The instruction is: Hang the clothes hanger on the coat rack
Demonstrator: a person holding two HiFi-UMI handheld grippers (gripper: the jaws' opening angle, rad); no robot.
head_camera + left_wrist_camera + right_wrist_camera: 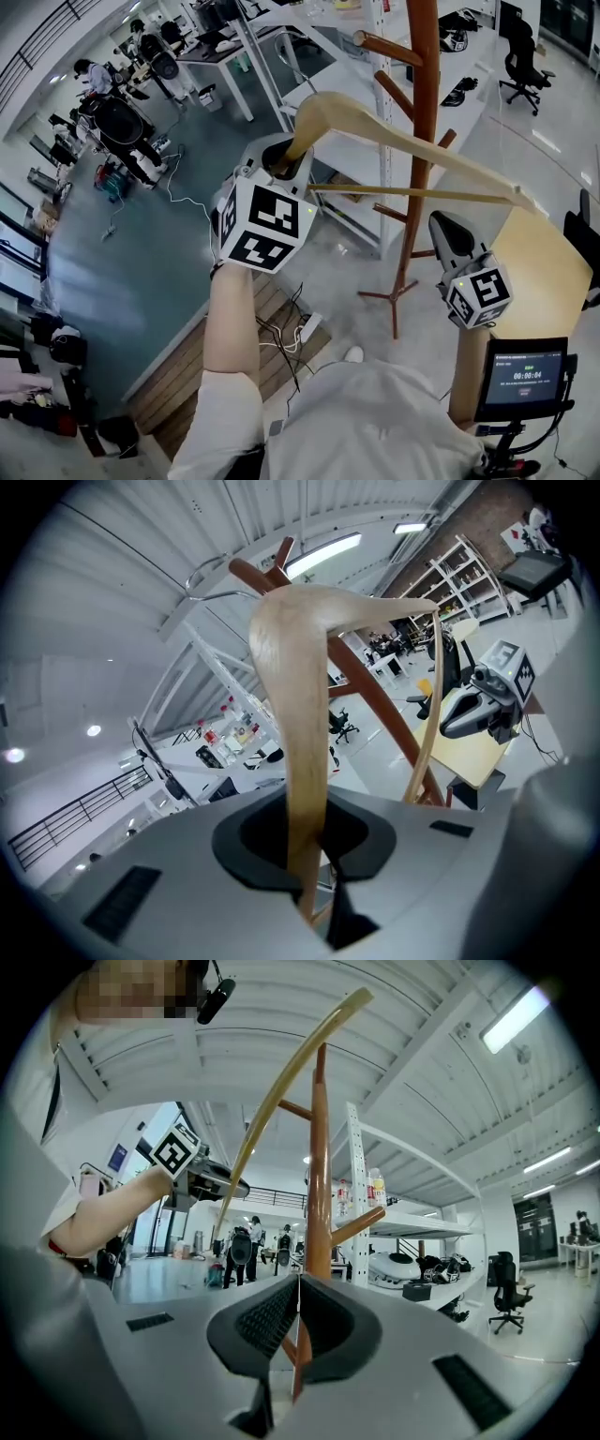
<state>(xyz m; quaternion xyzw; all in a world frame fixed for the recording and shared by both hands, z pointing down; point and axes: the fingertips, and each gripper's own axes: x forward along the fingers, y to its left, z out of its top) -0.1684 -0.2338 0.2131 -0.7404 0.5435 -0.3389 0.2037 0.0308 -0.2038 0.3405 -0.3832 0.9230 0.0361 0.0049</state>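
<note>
A pale wooden clothes hanger [403, 141] is held up by one end in my left gripper [286, 155], whose jaws are shut on its arm [302, 761]. Its metal hook [214, 585] sticks out near the top of the brown wooden coat rack [424, 103], apart from the pegs. In the left gripper view the rack [375, 710] runs behind the hanger. My right gripper [448, 232] is lower right, beside the rack's pole, pads together on nothing [298, 1283]. In the right gripper view the pole [319, 1166] stands straight ahead, with the hanger [281, 1082] arching over it.
A yellow table [548, 272] and a small timer screen [525, 375] are at the right. White shelving [380, 66] stands behind the rack, an office chair [520, 61] beyond. Cables and a power strip [305, 328] lie on the floor. People [112, 112] stand at the far left.
</note>
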